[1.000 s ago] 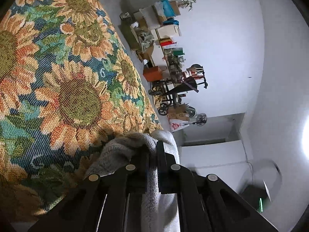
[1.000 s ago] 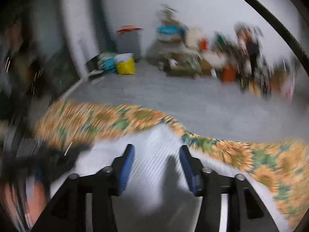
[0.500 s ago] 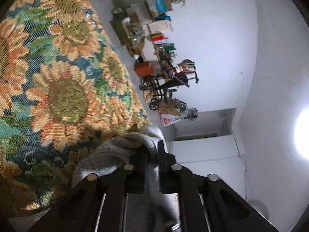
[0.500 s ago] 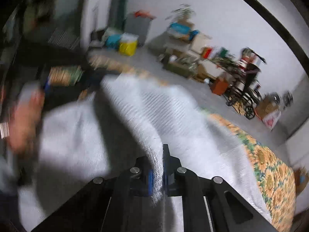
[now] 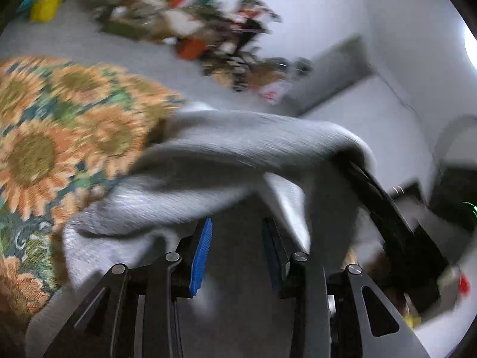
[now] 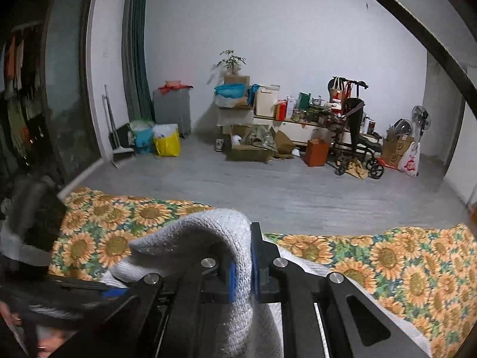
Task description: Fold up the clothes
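Observation:
A pale grey knit garment lies bunched on the sunflower-patterned cover. In the blurred left wrist view my left gripper has its blue pads apart and its jaws are opening. The cloth hangs just past the tips and nothing is pinched between them. The right wrist view shows my right gripper shut on a raised fold of the garment, which drapes over and down between its pads above the cover. The other gripper's black frame shows under the cloth at right.
Grey floor lies beyond the cover's edge. Along the far wall stand boxes, a yellow bag, a black wheeled frame and a fan. A person's hand is at the lower left.
My left gripper, shut on the garment before, has parted its jaws, let the cloth go and rolled. My right gripper, open a second ago, closed on a fold and rose.

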Motion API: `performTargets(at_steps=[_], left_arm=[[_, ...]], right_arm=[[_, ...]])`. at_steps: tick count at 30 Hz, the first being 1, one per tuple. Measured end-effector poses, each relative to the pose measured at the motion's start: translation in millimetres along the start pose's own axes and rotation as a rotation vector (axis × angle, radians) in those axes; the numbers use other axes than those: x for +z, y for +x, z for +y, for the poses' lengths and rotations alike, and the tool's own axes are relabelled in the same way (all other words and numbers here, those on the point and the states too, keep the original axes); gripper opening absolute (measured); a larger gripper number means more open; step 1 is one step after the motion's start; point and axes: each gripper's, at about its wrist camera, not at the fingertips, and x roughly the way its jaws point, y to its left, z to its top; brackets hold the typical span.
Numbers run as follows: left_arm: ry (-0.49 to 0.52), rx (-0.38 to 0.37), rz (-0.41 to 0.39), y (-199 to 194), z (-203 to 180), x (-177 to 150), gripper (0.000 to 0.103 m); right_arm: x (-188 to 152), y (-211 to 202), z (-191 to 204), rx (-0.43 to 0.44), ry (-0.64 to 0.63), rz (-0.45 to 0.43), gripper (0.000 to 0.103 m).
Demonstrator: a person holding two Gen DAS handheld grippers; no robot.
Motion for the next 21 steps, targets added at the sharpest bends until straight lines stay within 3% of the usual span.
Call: performTargets(at_steps=[2,3,5,8,12,16,18,21], left_arm=[[-0.133,0.019,-0.043,6,23,7,0.036],[-0.231,0.012,-0.111,3,41,7,0.035],[-0.339,-0.035,-0.191,-1,65,9,0.024],[-0.399,-0.068,-0.265,1,75,10,0.021],[-0.367,0.002,-0.321,7,71,11,0.02],[-0.413,-0.024,-0.34,3,88,6,0.02],[-0.4,0.0,-0.34,5,83,9,0.019],[-0.368,0.063,-0.365,9,77,13,0.018]], right_arm=[[-5,-4,1,0.018,-0.009,0.007,0.009],[-8,-6,0,0.038,-0.004,0.012,0.009],[-12,-11,-1,0.104,0.012,0.03,0.009],[-19,-14,5,0.152,0.006,0.061,0.009],[-33,-11,21,0.211,-0.052,0.147,0.01],[-61,0,40,0.261,-0.116,0.295,0.012],[-83,9,45,0.262,-0.138,0.377,0.013],[-105,0,48,0.296,-0.164,0.394,0.021]])
